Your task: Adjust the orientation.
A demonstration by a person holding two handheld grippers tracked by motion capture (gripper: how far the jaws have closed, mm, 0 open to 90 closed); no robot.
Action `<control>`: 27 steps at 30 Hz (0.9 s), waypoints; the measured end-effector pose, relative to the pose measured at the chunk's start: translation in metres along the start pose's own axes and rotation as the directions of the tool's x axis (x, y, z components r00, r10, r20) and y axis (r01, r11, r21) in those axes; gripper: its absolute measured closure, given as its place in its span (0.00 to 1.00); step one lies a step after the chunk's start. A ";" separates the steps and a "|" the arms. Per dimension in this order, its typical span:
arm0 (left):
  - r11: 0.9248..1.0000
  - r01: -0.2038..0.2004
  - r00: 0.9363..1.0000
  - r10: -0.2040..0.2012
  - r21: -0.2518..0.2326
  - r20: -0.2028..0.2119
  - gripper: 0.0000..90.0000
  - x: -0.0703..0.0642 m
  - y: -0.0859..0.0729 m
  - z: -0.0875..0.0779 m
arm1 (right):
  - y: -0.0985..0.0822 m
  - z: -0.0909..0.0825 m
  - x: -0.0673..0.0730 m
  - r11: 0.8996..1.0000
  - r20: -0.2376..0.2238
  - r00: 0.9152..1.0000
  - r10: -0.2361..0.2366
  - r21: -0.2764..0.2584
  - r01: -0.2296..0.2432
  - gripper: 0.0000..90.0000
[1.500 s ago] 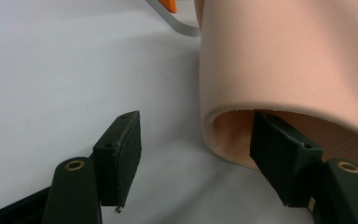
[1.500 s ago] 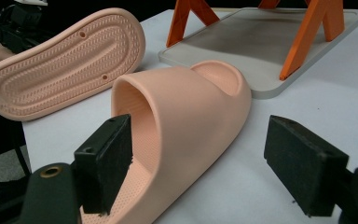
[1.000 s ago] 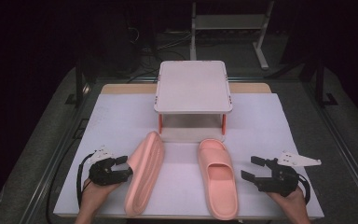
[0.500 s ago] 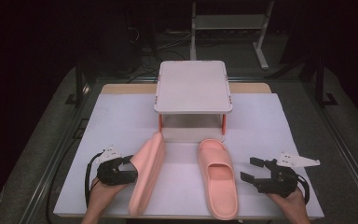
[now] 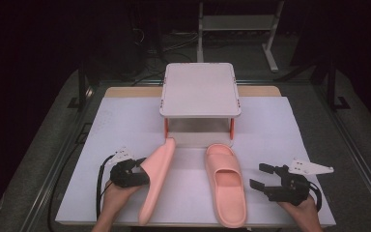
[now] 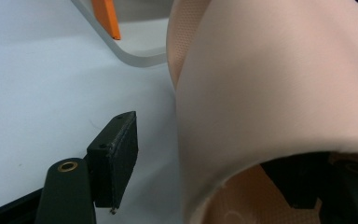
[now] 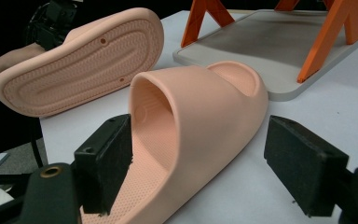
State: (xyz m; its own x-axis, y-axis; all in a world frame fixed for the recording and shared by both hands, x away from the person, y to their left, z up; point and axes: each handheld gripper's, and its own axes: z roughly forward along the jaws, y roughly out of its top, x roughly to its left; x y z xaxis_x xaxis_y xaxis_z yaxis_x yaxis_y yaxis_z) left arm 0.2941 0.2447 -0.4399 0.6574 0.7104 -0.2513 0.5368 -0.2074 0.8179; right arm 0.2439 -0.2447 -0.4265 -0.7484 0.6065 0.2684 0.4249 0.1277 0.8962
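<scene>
Dark room, white-covered table, small shelf at the back. Left tongs clamped on the left slipper, tipped on edge. Right slipper flat, untouched; right tongs open beside it. Neither pink slipper shelved yet, apparently.

Tabletop, white sheet over wood, is filling mid-frame in high view. A small grey shelf stand w/ orange legs is sitting at upper centre. Pink slipper is lying sole-down at lower centre-right, toe just short of the stand's base. 2nd pink slipper is tipping on edge at lower centre-left, apart from the 1st.
</scene>
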 end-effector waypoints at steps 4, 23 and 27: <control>1.000 -0.001 1.000 0.001 0.001 0.002 0.33 -0.001 0.000 0.003 | 0.000 0.000 0.001 1.000 -0.008 1.000 -0.005 -0.005 0.005 0.26; 0.997 -0.077 0.996 0.076 0.017 0.044 0.33 -0.023 0.006 0.020 | 0.001 0.002 0.006 0.999 -0.037 0.999 -0.037 0.004 0.037 0.26; 0.993 -0.114 0.992 0.112 0.035 0.051 0.34 -0.030 0.007 0.023 | 0.001 0.004 0.008 0.999 -0.046 0.998 -0.044 0.012 0.044 0.26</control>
State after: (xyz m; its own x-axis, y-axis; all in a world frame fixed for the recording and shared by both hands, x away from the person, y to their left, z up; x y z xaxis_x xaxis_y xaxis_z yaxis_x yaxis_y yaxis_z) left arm 0.2908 0.2062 -0.4385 0.7396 0.6474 -0.1840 0.4763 -0.3103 0.8227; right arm 0.2404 -0.2370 -0.4249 -0.7887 0.5640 0.2449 0.3975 0.1639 0.9029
